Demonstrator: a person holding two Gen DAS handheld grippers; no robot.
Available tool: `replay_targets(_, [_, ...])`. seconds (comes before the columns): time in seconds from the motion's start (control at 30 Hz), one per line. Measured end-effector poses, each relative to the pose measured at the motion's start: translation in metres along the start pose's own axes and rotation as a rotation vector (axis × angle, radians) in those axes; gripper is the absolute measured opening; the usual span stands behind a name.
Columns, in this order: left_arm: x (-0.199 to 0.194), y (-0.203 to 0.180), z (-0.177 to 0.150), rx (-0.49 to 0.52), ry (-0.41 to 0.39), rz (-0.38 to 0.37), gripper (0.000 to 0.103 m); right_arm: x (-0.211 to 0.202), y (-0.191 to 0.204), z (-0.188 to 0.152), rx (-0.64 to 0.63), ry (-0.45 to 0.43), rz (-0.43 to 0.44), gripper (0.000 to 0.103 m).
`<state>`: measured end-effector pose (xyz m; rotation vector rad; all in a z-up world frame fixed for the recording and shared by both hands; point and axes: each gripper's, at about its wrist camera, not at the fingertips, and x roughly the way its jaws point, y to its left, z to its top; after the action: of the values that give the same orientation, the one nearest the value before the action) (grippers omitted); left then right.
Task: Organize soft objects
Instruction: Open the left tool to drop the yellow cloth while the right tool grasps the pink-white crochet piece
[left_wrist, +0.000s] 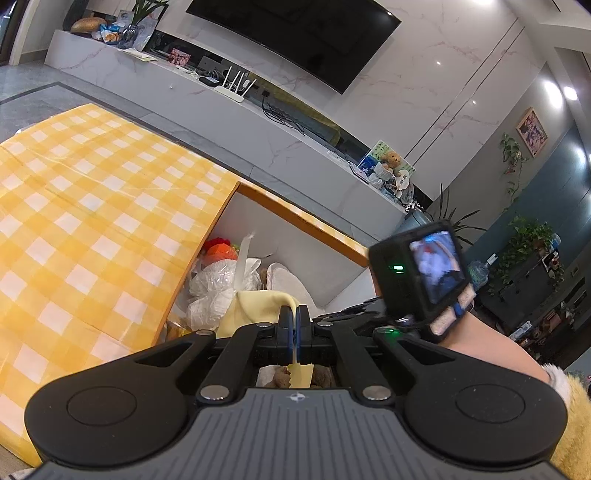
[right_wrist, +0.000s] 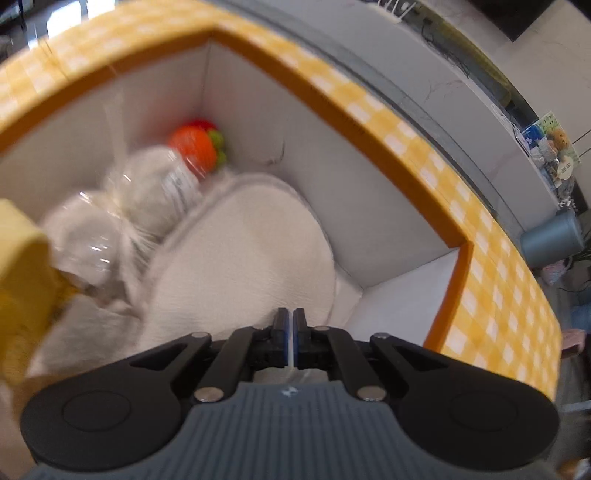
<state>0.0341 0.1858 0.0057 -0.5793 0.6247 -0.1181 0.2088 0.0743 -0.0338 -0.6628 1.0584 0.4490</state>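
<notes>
My left gripper is shut on a pale yellow cloth, whose edge shows between its pads. It hangs over an open storage box with a yellow-checked outside and white inside. My right gripper points down into the box and is shut at the near edge of a round white pad; a thin white strip shows between its pads. Also in the box lie an orange strawberry plush and clear-wrapped white bundles. The yellow cloth shows blurred at the left.
A broad yellow-checked surface fills the left, beside the box. Behind run a white marble TV bench with a router and a teddy bear. A forearm with a camera crosses the right. Plants stand far right.
</notes>
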Motion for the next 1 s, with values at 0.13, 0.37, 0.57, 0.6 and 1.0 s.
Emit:
replay_targets(0.13, [0.0,-0.016,0.006,0.044,0.005,-0.009,0.001,-0.034,-0.008,-0.006,0.062,-0.115,0.047,0.001])
replay_targets(0.37, [0.009,-0.068,0.019,0.166,0.025,0.021,0.001,-0.103,-0.035,-0.03,0.144,-0.302,0.114,0.006])
replay_targets(0.57, [0.034,-0.109,0.026,0.242,0.046,-0.023,0.001,-0.144,-0.07,-0.069,0.21,-0.411,0.095,0.007])
replay_targets(0.6, [0.04,-0.112,0.028,0.233,0.061,-0.068,0.001,-0.147,-0.076,-0.075,0.219,-0.419,0.092,0.007])
replay_targets(1.0, [0.136,-0.102,0.022,0.182,0.172,0.008,0.002,-0.119,-0.14,-0.137,0.343,-0.408,0.045,0.007])
